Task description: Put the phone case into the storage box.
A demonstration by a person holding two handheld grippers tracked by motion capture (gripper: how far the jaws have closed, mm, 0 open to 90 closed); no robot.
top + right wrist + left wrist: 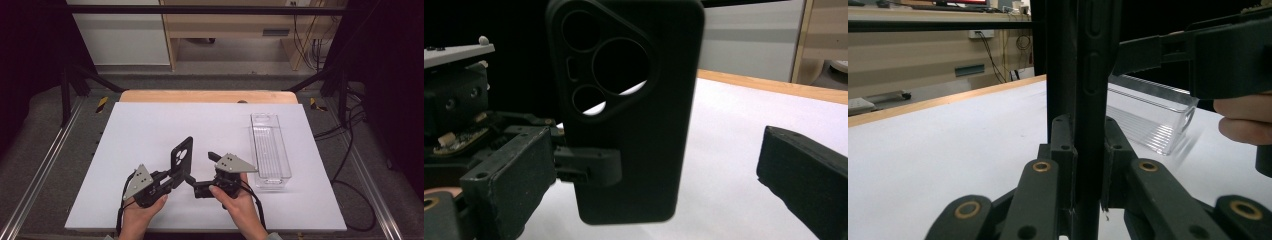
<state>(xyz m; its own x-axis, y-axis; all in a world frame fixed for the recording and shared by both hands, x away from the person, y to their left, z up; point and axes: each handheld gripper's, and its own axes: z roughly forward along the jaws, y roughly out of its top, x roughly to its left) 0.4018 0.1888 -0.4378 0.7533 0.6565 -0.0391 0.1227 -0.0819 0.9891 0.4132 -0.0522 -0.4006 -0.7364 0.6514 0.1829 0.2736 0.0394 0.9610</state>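
Fingers of the left gripper (176, 176) are closed on the lower edge of a black phone case (181, 154), held upright above the white bench (150, 130). Right gripper (199, 176) fingers stand wide around it. Farther right lies a clear tray (270, 150).

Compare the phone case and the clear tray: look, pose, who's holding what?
The phone case is black and opaque; the clear tray is see-through plastic.
The phone case stands upright off the table; the clear tray lies flat on it.
The phone case is clamped in the left gripper, with the right gripper open beside it; the clear tray is untouched.
Both are long rectangles.
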